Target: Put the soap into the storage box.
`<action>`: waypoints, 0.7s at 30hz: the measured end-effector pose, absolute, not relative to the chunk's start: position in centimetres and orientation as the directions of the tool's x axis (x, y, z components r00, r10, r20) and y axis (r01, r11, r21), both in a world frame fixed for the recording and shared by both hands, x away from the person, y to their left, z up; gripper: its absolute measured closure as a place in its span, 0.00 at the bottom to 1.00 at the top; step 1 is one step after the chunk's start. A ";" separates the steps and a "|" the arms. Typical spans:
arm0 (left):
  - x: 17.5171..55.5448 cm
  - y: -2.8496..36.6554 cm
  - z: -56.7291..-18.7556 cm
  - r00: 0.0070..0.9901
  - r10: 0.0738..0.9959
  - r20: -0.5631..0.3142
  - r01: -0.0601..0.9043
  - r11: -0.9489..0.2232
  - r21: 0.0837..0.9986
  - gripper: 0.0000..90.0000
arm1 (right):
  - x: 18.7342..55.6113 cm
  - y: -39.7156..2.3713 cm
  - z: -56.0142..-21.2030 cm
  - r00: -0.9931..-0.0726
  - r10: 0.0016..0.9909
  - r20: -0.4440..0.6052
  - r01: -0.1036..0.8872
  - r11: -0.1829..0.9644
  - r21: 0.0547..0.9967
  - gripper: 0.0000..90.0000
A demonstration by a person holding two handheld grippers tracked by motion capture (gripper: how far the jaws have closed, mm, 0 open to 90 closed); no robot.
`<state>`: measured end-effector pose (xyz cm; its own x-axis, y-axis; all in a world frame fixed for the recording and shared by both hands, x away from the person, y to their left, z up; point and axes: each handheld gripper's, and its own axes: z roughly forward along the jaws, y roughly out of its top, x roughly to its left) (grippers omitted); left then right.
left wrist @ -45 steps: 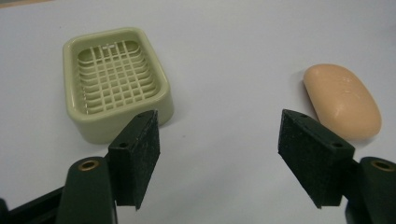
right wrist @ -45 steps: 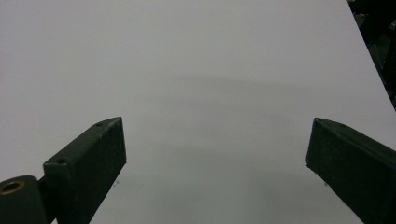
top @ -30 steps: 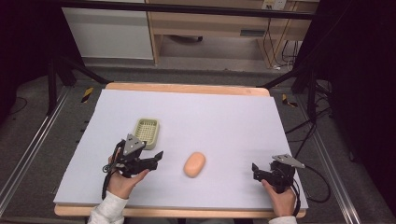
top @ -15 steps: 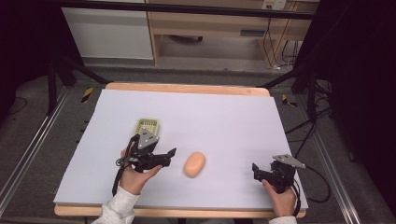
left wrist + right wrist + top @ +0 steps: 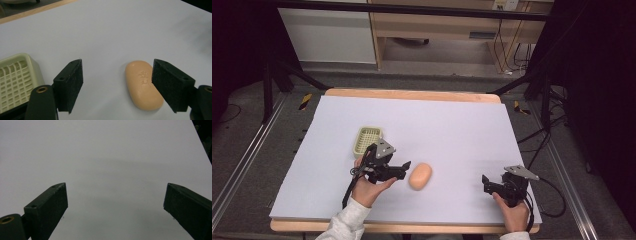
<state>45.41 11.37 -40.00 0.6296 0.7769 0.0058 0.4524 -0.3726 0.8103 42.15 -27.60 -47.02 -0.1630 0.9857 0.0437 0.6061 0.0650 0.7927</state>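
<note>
Left gripper (image 5: 117,87) jaws just been opening, parted around nothing, soap (image 5: 143,85) beside one pad; right gripper (image 5: 115,212) wide, empty; basket (image 5: 15,82) close, bare tabletop (image 5: 452,125) ahead

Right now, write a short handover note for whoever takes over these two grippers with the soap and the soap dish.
Left gripper: open, its jaws have just been opening, aimed at the soap, not gripping it. In the left gripper view the soap lies between the jaws, close to the right-hand one.
Right gripper: open, holds nothing, near the table's right front corner.
Soap: flat on the table, right of the left gripper.
Soap dish: empty, behind the left hand.
Done: approach to the soap.
Left: probably grip the soap and set it in the soap dish.
</note>
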 end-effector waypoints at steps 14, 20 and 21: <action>46.1 9.2 -41.1 0.655 0.755 0.009 0.470 -0.418 0.777 0.27 | 42.2 -27.5 -47.0 -0.163 0.985 0.047 0.609 0.063 0.790 0.06; 46.2 8.4 -41.6 0.664 0.748 0.009 0.479 -0.435 0.762 0.26 | 42.2 -27.5 -47.0 -0.168 0.985 0.043 0.608 0.070 0.791 0.06; 46.2 8.1 -41.8 0.669 0.743 0.016 0.478 -0.446 0.756 0.26 | 42.2 -27.5 -47.0 -0.167 0.985 0.042 0.608 0.070 0.791 0.06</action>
